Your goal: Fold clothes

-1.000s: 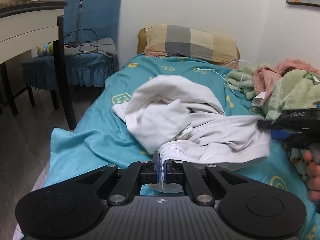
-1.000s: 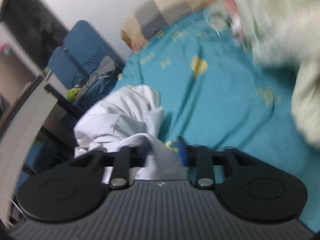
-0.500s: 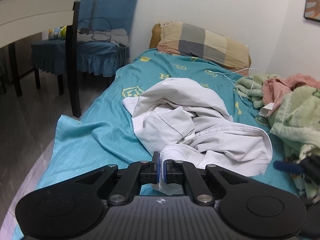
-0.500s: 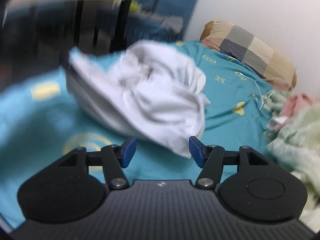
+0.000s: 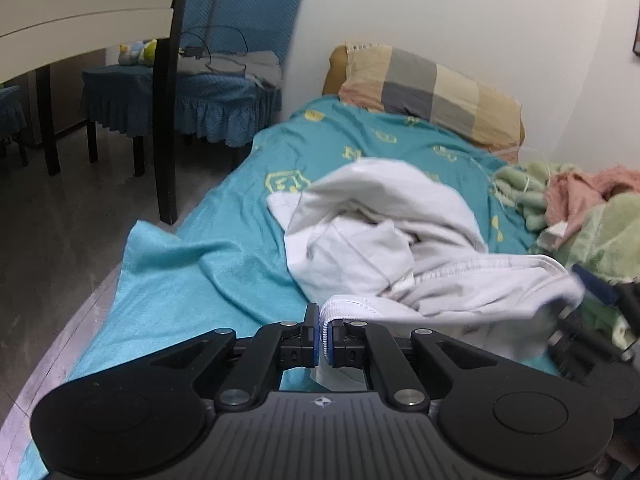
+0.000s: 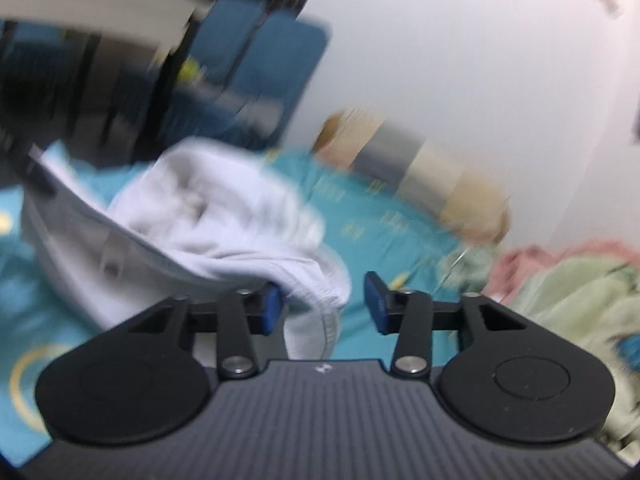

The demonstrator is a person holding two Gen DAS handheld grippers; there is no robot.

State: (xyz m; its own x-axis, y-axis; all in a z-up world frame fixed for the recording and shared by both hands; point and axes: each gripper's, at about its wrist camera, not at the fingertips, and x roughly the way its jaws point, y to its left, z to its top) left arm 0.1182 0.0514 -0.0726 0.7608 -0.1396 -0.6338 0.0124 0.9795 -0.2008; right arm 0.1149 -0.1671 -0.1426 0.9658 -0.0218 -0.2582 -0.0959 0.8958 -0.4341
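A crumpled white garment [image 5: 384, 240] lies in a heap on the teal bedsheet [image 5: 224, 276]. My left gripper [image 5: 323, 336] is shut on its stitched hem at the near edge. My right gripper [image 6: 322, 302] is open, and a fold of the same garment [image 6: 216, 220] hangs between its blue pads [image 6: 376, 300]; that view is motion-blurred. The right gripper also shows at the right edge of the left wrist view [image 5: 600, 292], beside the garment's right end.
A checked pillow [image 5: 432, 88] lies at the head of the bed. Green and pink blankets [image 5: 592, 216] are piled on the right. Blue-covered chairs [image 5: 224, 76] and a dark table leg [image 5: 166, 120] stand on the floor to the left. A white cable [image 5: 520, 160] lies near the blankets.
My right gripper let go of the garment, opened, swung round, and now has a fold between its open pads. My left gripper kept its grip on the hem.
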